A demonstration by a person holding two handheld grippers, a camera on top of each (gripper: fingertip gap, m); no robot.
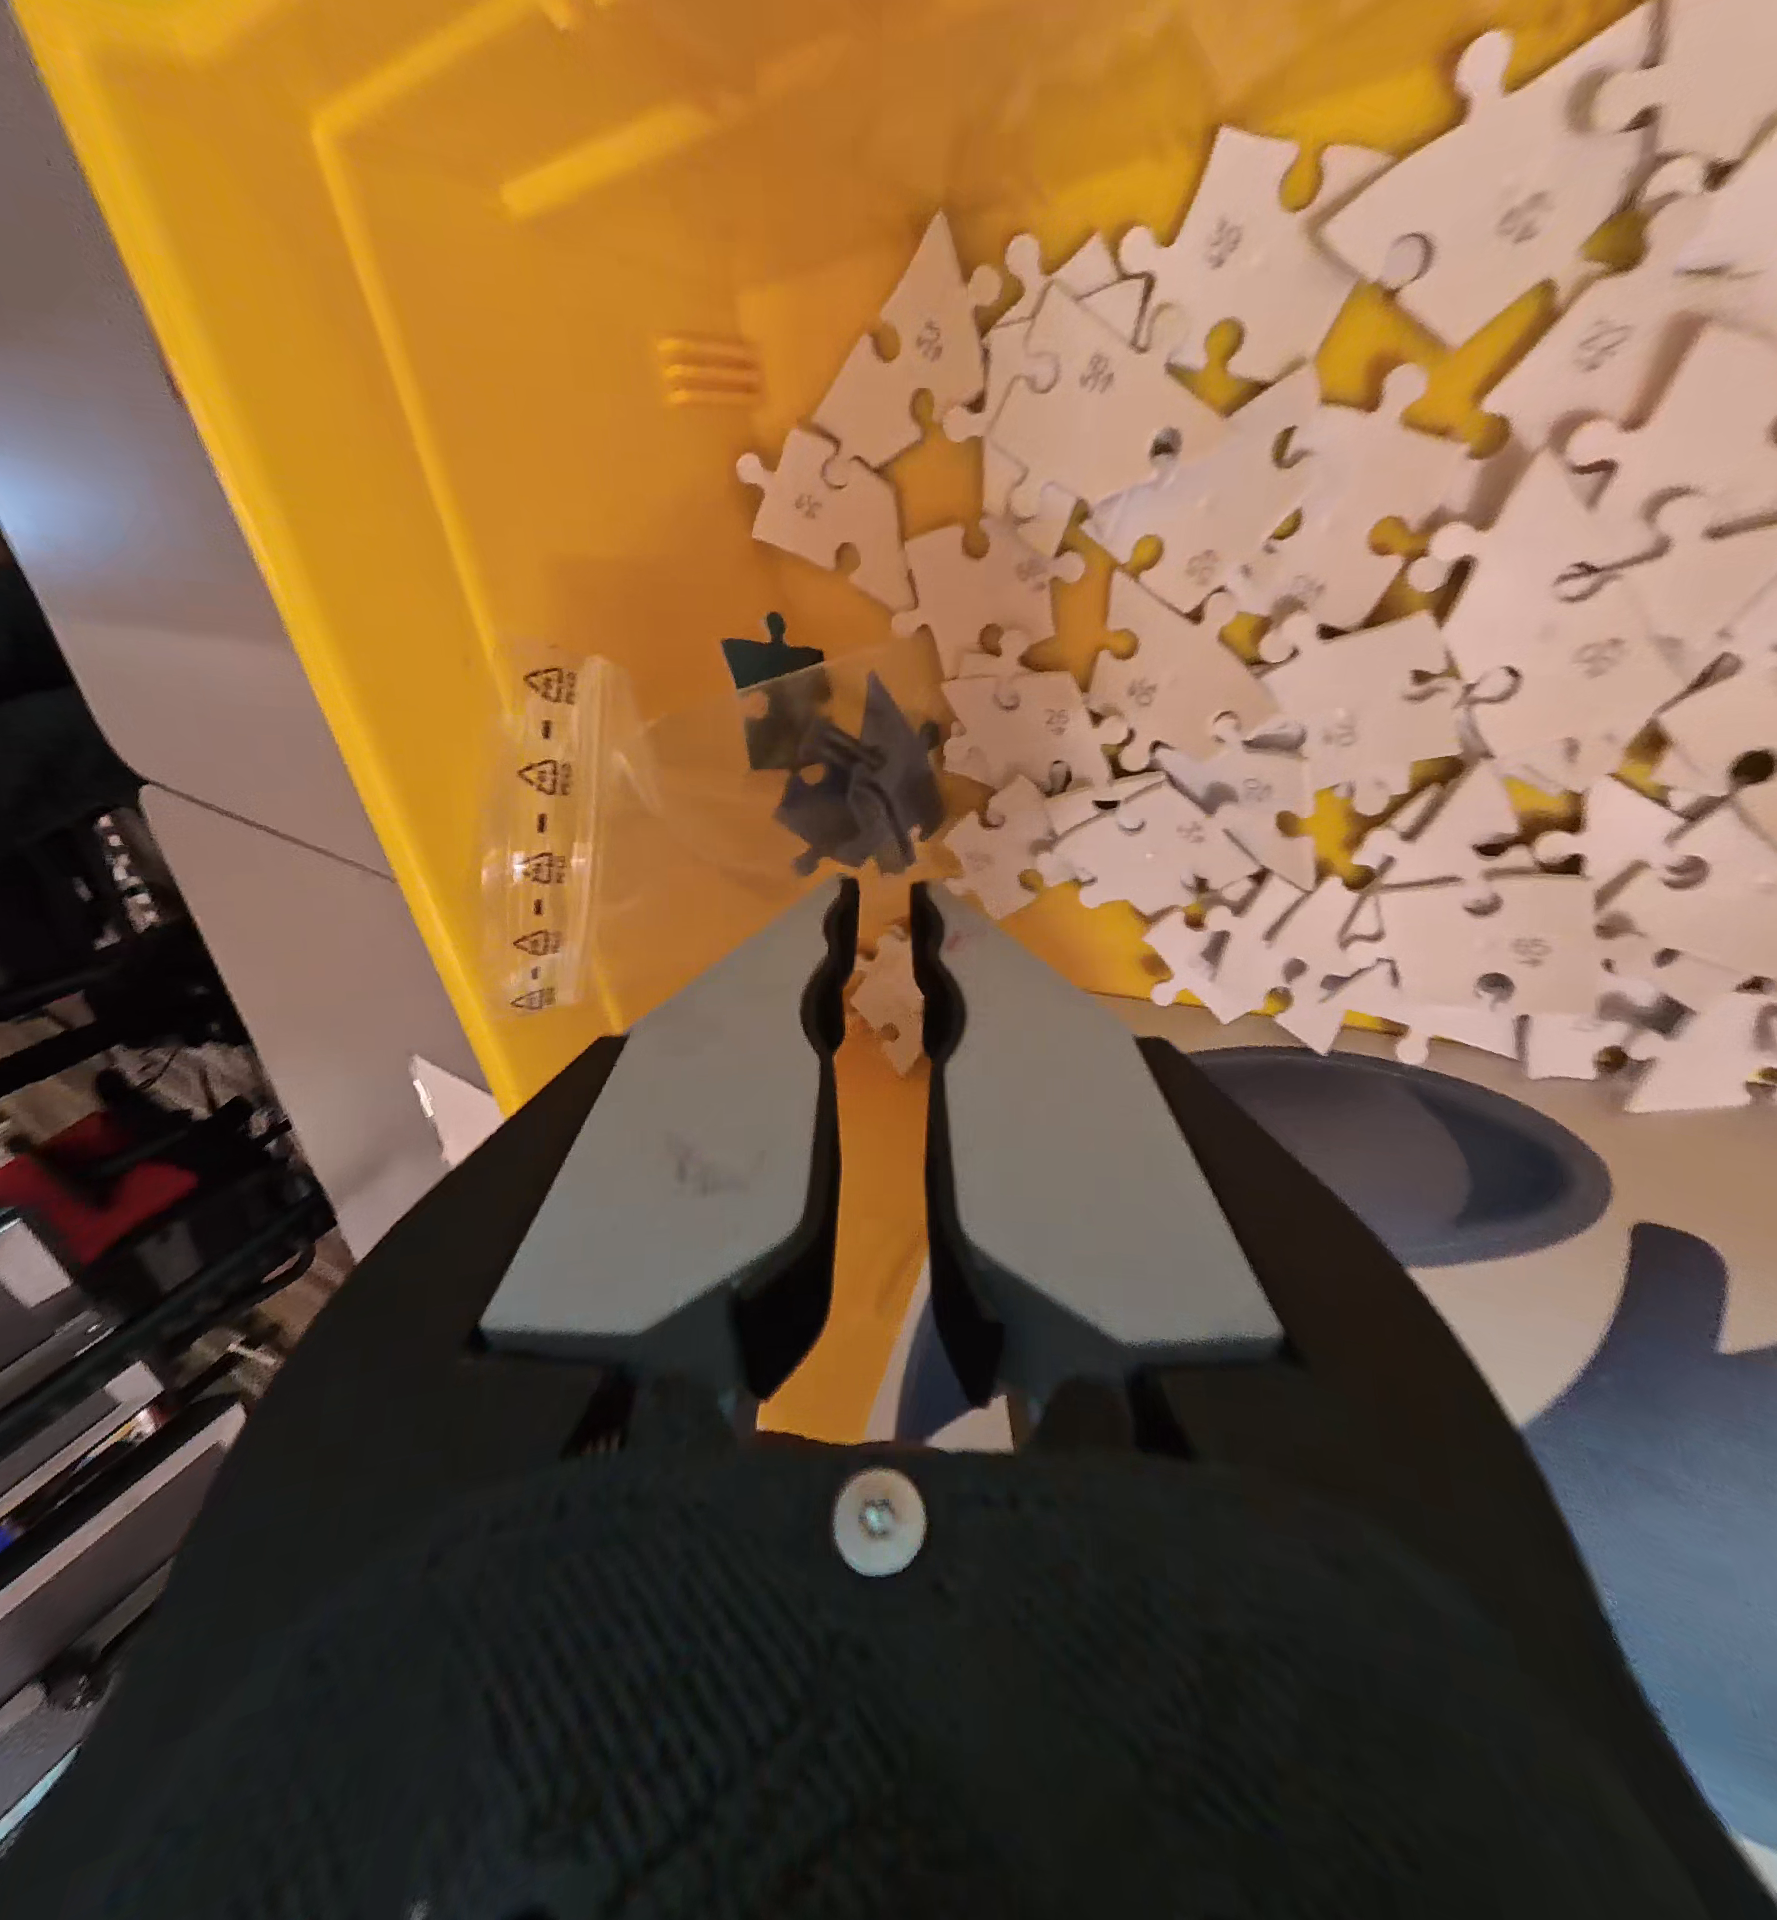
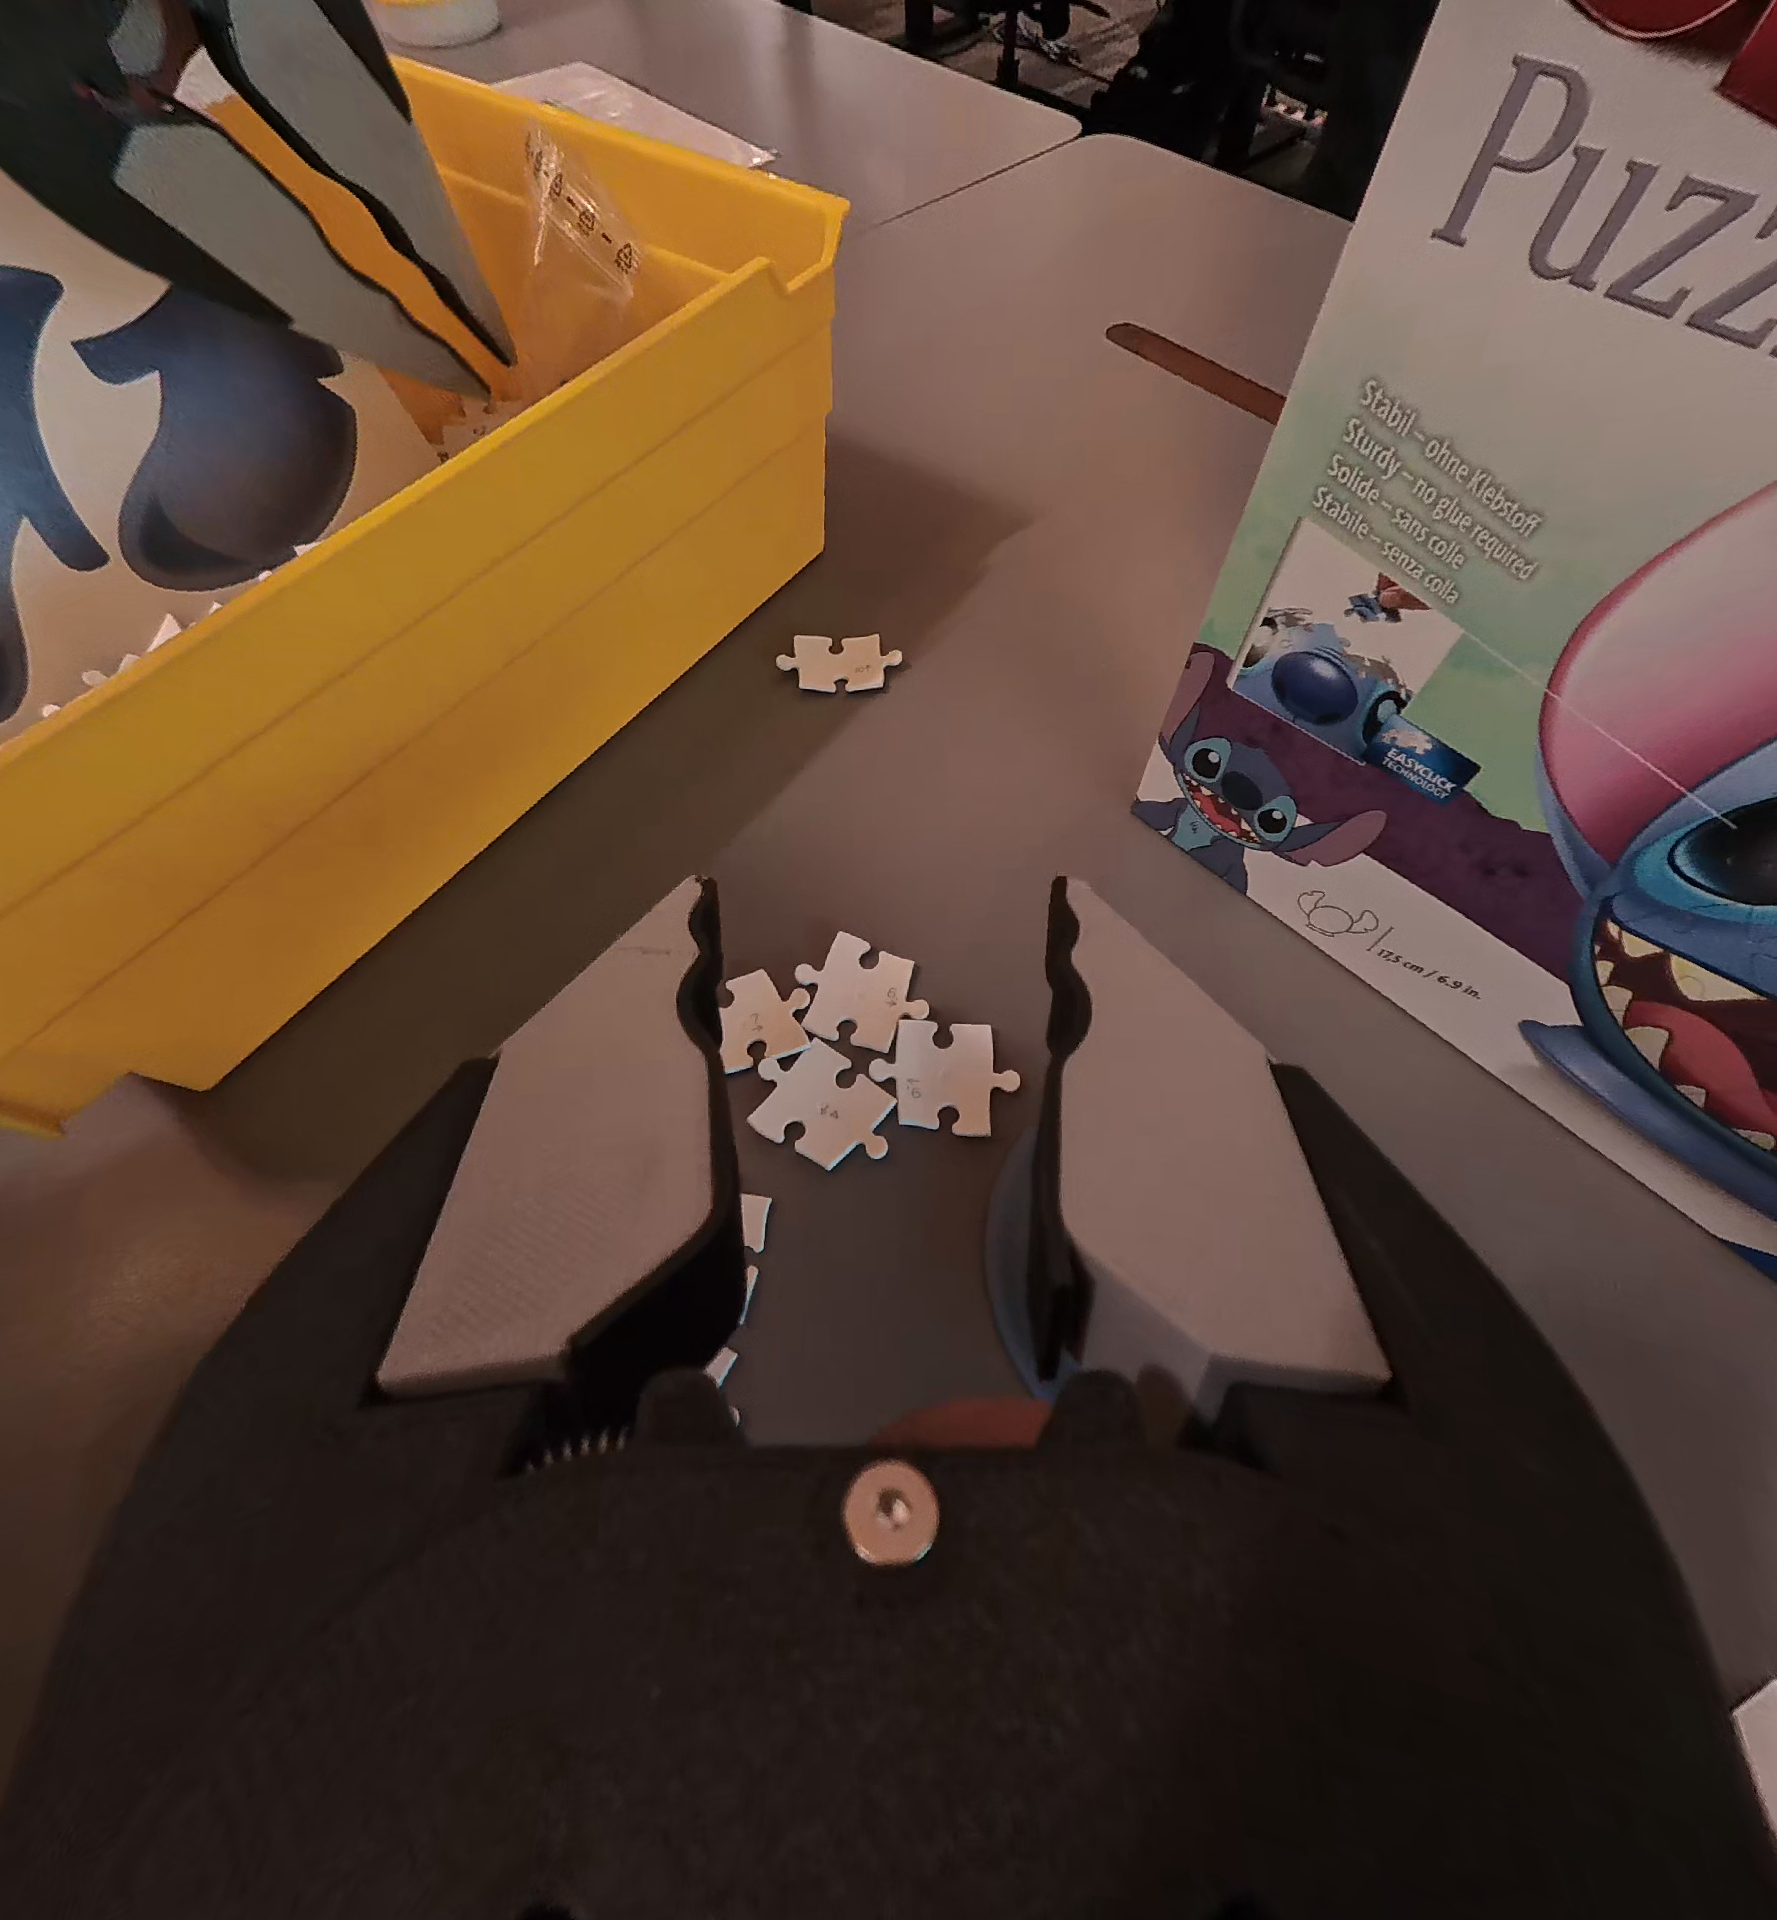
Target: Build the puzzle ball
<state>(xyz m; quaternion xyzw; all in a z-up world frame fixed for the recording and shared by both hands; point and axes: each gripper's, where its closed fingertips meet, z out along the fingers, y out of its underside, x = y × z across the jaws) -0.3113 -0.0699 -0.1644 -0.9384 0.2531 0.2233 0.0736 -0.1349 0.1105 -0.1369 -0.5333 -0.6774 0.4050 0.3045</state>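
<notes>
My left gripper [image 1: 879, 894] reaches down into the yellow bin [image 1: 510, 436], a smooth moulded plastic tub with ribbed walls. Its grey, wedge-shaped fingers [image 1: 676, 1132] with black wavy inner edges stand close together, and a small white puzzle piece [image 1: 889, 1003] sits in the narrow gap between them; I cannot tell whether it is pinched or just lies beneath. Just ahead of the tips lies a clear crinkly plastic bag [image 1: 718, 790] with dark pieces inside. To the right the bin floor is heaped with loose puzzle pieces [image 1: 1383, 582], flat white backs up, with knobs and sockets, overlapping each other. A printed blue-and-white sheet [image 1: 1486, 1226] lies over the near part of the bin.

My right gripper [image 2: 879, 894] hovers over the matte grey desk [image 2: 1019, 436] with its fingers [image 2: 562, 1174] spread wide and nothing in them. Between them on the desk rest four small white pieces [image 2: 863, 1049], close together, some touching. One joined pair of pieces [image 2: 840, 661] lies apart, farther ahead, near the bin's corner. The glossy cardboard puzzle box [image 2: 1466, 623] stands propped on the right, well clear of the fingers. A blue curved part [image 2: 1003, 1236] shows beside the right finger, mostly hidden.
</notes>
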